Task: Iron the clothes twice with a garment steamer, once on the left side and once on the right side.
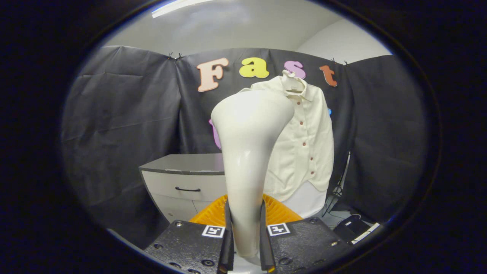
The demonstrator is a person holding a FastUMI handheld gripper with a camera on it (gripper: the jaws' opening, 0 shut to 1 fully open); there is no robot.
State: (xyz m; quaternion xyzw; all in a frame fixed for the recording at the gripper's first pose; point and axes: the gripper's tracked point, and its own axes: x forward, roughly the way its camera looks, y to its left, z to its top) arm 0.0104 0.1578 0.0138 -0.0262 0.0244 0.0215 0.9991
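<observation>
**Holding the steamer short of the shirt**

Gripping the smooth cream plastic garment steamer by its handle, the gripper has its jaws closed on it at lower centre. Beyond its flared head, the cream buttoned shirt hangs on a hanger, right of centre, above a grey drawer counter. Judging by that slick handle, the steamer could twist sideways mid-stroke.

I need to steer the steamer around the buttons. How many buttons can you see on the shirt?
4 buttons down the shirt placket. The steamer, gripped between the fingers, may hide others.
</observation>
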